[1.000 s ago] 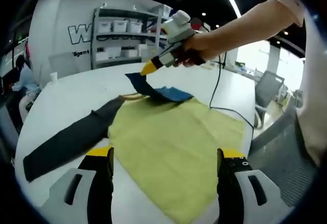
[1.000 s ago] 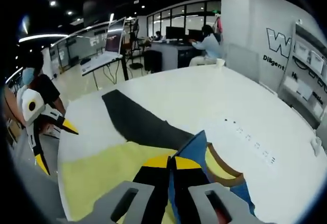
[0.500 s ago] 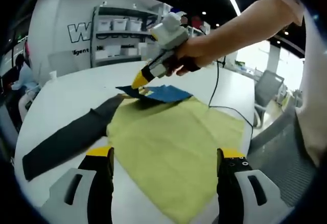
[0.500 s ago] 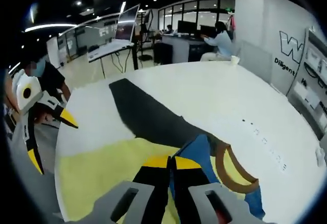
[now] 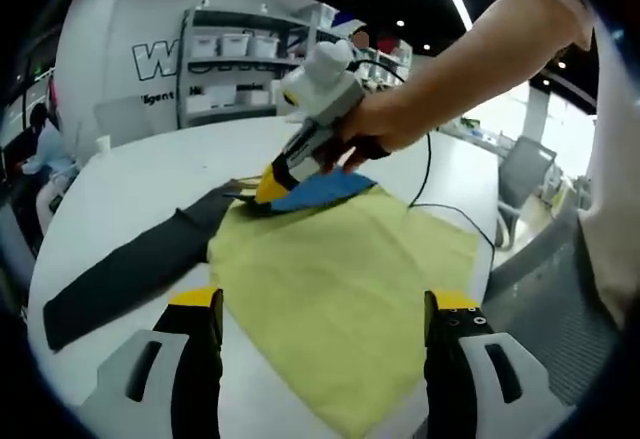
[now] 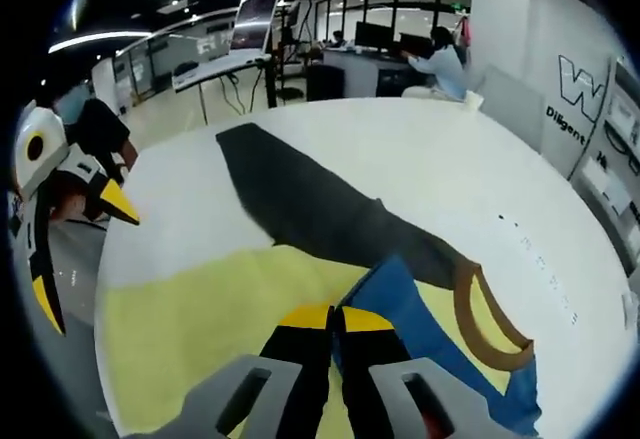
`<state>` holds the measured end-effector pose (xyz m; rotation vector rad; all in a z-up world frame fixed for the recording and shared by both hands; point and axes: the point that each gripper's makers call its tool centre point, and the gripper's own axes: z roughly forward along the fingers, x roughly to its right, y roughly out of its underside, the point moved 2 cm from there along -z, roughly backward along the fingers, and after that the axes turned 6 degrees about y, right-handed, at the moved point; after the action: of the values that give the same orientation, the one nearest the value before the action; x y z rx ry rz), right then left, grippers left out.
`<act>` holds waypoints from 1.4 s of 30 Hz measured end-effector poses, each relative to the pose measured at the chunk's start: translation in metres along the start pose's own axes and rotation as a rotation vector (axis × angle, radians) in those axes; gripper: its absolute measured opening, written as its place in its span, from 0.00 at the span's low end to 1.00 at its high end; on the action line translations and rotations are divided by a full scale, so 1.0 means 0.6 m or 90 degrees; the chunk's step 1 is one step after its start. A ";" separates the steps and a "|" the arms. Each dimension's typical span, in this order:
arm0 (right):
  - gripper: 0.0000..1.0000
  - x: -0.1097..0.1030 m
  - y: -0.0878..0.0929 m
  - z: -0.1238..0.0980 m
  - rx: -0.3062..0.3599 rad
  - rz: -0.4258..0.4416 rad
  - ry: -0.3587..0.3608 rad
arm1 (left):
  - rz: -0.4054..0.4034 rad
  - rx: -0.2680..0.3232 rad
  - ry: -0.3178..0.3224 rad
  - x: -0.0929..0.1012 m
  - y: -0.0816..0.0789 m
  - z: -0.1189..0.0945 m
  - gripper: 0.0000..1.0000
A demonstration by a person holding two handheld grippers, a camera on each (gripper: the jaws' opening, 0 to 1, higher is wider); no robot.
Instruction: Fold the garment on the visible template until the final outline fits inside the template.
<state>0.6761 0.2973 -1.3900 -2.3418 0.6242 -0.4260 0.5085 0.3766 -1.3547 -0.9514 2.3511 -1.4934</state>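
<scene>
My left hand-held gripper (image 5: 320, 344) hangs spread over the near yellow panel, free to catch an edge; my right hand-held gripper (image 6: 333, 331) pinches the garment (image 5: 330, 269) by its blue flap, carrying the fold inward; yellow body, black sleeve trailing across the white tabletop (image 6: 400, 174).

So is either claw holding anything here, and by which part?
The right claw is shut on the garment, pinching its blue fold at the edge, near the brown neckband. The left claw is open and holds nothing.
</scene>
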 end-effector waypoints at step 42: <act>0.16 -0.014 0.045 -0.089 0.056 0.075 0.010 | -0.041 0.007 -0.015 -0.042 0.000 -0.016 0.83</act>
<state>0.6368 0.2563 -1.3707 -2.2074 0.7310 -0.4103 0.5233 0.3993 -1.3544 -1.0463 2.3142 -1.5073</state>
